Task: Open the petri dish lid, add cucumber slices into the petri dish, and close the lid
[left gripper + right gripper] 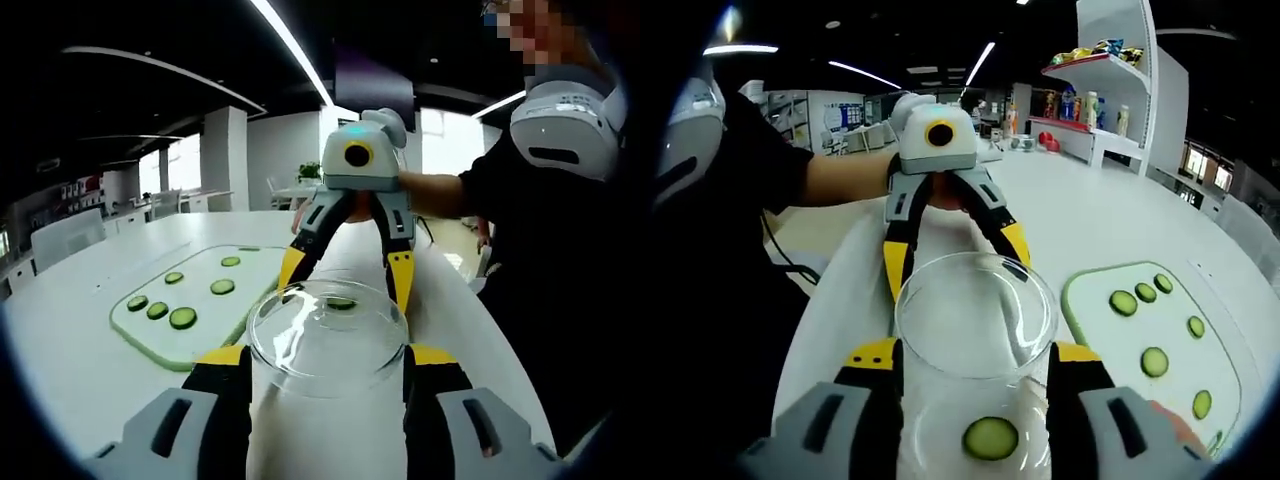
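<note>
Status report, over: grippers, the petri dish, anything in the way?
Left gripper shut on lid, right gripper shut on petri dish. One cucumber slice inside, lid off. Nothing in the way.

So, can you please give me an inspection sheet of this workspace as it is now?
Surface: white table, carrying the cutting board.
Job's things: clear lid; petri dish with one cucumber slice; more slices on the board.
Clutter: nothing seen.
Grippers: left gripper clamps the lid; right gripper clamps the petri dish.
Cables: black cable beside the person.
Surroundings: shelf of goods, chairs.
</note>
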